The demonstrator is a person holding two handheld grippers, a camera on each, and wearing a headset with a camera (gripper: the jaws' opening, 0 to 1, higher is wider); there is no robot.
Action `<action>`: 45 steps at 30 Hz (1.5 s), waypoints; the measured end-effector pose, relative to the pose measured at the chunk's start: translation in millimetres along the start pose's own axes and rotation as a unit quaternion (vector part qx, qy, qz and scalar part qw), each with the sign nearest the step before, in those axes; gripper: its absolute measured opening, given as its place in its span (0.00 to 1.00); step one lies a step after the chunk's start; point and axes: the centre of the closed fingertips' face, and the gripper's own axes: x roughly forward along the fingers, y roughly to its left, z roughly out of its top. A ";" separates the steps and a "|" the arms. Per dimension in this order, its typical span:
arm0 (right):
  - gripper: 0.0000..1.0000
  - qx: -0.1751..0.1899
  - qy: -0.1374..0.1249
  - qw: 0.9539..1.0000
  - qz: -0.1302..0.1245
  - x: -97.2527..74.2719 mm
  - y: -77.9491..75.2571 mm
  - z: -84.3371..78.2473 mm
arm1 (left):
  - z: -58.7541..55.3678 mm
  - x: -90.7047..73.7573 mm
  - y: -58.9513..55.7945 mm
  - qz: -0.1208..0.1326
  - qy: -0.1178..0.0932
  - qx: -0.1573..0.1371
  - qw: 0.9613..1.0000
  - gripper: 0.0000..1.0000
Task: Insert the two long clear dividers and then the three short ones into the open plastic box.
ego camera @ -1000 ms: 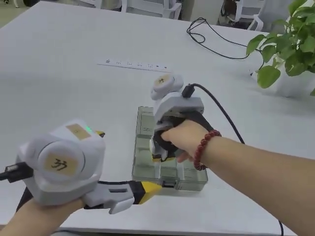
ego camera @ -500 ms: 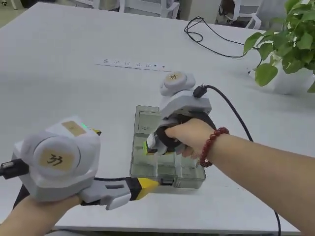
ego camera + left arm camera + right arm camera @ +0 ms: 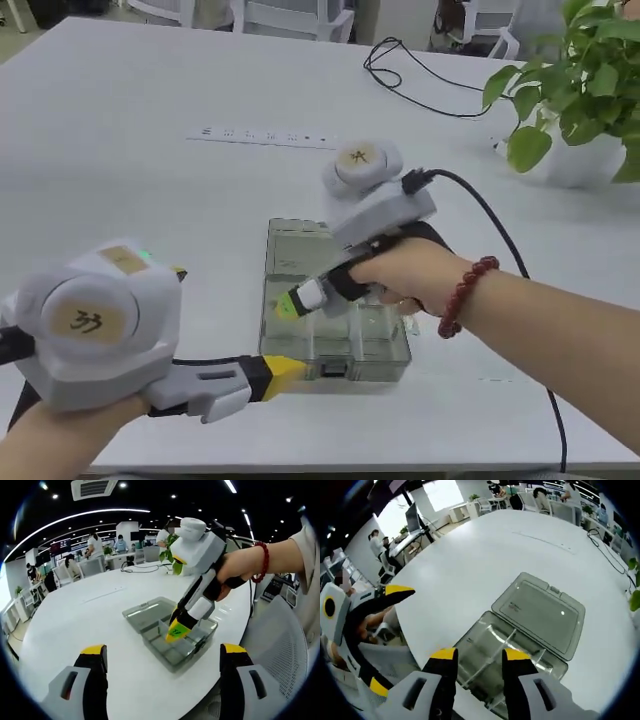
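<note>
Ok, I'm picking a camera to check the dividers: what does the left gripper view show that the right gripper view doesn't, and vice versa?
Left gripper view: the right gripper from outside, yellow tips down over the plastic box, and the hand holding it, with a red bead bracelet. Right gripper view: a look down into the box at clear dividers standing inside, and the left gripper at the left edge. Both: the box, its lid lying open, on the white table.
</note>
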 end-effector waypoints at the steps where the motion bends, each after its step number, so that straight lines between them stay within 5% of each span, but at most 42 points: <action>1: 0.37 -0.012 -0.004 1.000 0.004 -1.4 1.7 0.9 | -0.7 -0.4 0.8 0.001 0.001 -0.001 1.000 0.95; 11: 0.44 -0.098 -0.012 0.995 0.027 -11.0 0.3 -5.6 | -2.2 -2.0 0.0 0.005 0.006 0.000 1.000 0.95; 24: 0.51 -0.149 -0.025 0.986 0.064 -33.1 -10.7 -21.2 | -3.2 -0.4 -3.0 0.009 0.007 -0.003 1.000 0.94; 45: 0.53 -0.207 0.003 0.977 0.054 -62.7 -57.4 -61.8 | -8.0 8.2 -7.3 0.012 0.020 -0.008 1.000 0.93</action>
